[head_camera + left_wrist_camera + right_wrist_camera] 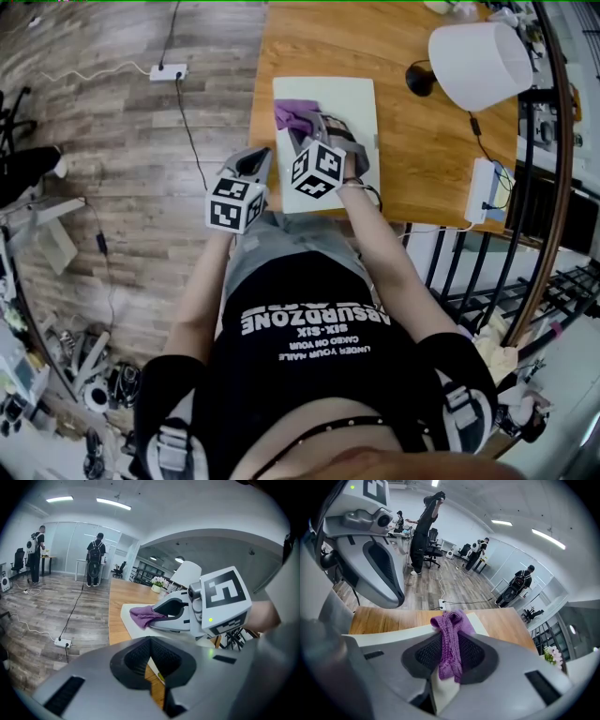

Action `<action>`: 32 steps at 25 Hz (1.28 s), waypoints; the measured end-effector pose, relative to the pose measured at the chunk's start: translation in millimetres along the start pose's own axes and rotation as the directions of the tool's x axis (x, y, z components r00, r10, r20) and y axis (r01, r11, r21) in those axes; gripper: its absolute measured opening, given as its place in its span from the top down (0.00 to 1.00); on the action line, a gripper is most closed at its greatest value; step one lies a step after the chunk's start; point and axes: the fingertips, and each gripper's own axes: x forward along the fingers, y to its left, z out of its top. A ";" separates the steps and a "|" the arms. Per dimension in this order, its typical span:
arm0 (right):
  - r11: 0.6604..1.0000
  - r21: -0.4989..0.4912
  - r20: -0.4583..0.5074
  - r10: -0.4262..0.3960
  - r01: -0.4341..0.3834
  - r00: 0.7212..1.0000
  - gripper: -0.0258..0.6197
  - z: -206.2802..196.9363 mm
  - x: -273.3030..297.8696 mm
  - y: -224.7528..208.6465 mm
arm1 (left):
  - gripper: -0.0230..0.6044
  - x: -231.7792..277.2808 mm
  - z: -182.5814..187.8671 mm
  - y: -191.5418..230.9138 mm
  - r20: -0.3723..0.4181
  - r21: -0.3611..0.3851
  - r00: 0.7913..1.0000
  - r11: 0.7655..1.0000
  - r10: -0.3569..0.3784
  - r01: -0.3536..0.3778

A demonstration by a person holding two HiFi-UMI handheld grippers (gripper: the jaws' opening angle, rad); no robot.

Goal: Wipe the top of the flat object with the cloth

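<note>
The cloth, a purple knitted one, is being pinched tight between the pads of the right claw. That claw is being squeezed shut on it, with a bunched-up end poking out past the tips. The bunched end is being rested on top of the flat object, a white rectangular board, over toward the board's far left part.

The left claw is being held with its jaws pressed together and nothing caught between them. It's being parked just beside the board's near left edge, right by the edge of the worktop. Whether it's touching the board can't really be told.

The board itself is being carried by the wooden worktop, close to its near left corner. Further back on the right, a lamp with a white shade is being stood on the wood. A white power strip is being left out on the plank floor, well off to the left.
</note>
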 end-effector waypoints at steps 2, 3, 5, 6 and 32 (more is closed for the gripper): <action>1.000 0.002 0.001 0.001 -0.001 1.000 0.81 -0.6 -2.2 2.6 | 0.94 -1.3 -0.7 -0.5 0.001 0.002 1.000 1.000 0.000 0.000; 1.000 0.003 0.001 0.000 0.000 1.000 0.81 -1.0 -3.1 4.0 | 0.94 -1.5 -1.4 -0.8 0.001 0.004 1.000 1.000 -0.001 0.001; 1.000 0.007 0.002 -0.001 0.001 1.000 0.81 -1.6 -4.7 7.0 | 0.94 -1.5 -2.9 -1.3 -0.001 0.006 1.000 1.000 -0.001 0.001; 1.000 0.009 0.003 -0.001 0.001 1.000 0.81 -1.9 -5.5 8.7 | 0.94 -1.6 -3.1 -1.4 -0.001 0.008 1.000 1.000 -0.001 0.001; 0.999 0.019 0.022 0.039 -0.039 0.999 0.81 -10.8 -41.8 70.4 | 0.94 -8.0 -29.7 -13.9 -0.027 0.028 1.000 1.000 0.009 -0.008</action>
